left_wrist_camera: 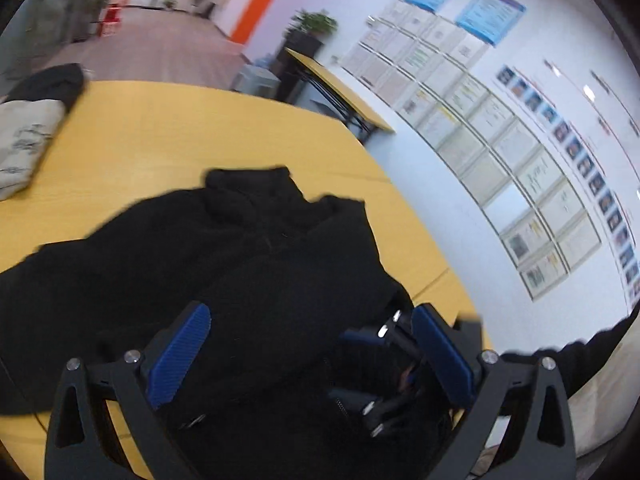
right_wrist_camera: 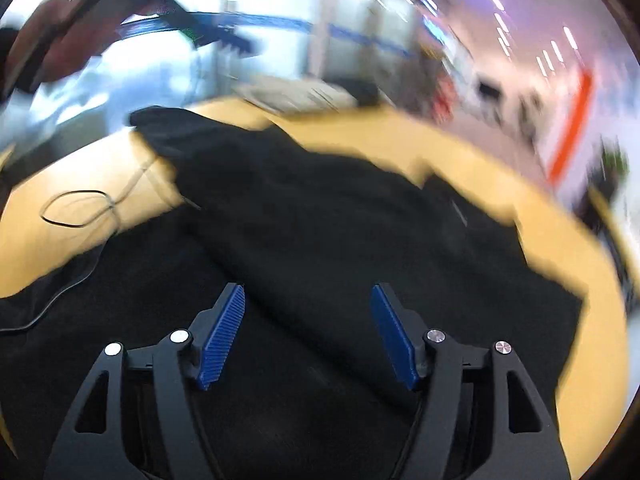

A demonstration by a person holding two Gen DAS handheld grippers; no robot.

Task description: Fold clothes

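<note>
From the left wrist camera, the left gripper (left_wrist_camera: 310, 316) hangs over the black garment (left_wrist_camera: 224, 264), its blue pads spread wide with nothing between them but the cloth below. The garment lies rumpled on the yellow table (left_wrist_camera: 168, 128), collar end pointing away. Far left on the table sit a folded pale garment (left_wrist_camera: 24, 140) and a dark one (left_wrist_camera: 48, 80) behind it. The right gripper (left_wrist_camera: 384, 368) shows low down, just beside the left one's right finger; how its fingers stand can't be made out here.

Over to the right wrist camera, very blurred: the right gripper (right_wrist_camera: 308, 300) has its fingers apart above the black garment (right_wrist_camera: 340, 216), gripping nothing. A thin cable (right_wrist_camera: 76, 208) loops on the table (right_wrist_camera: 500, 184) at the left.
</note>
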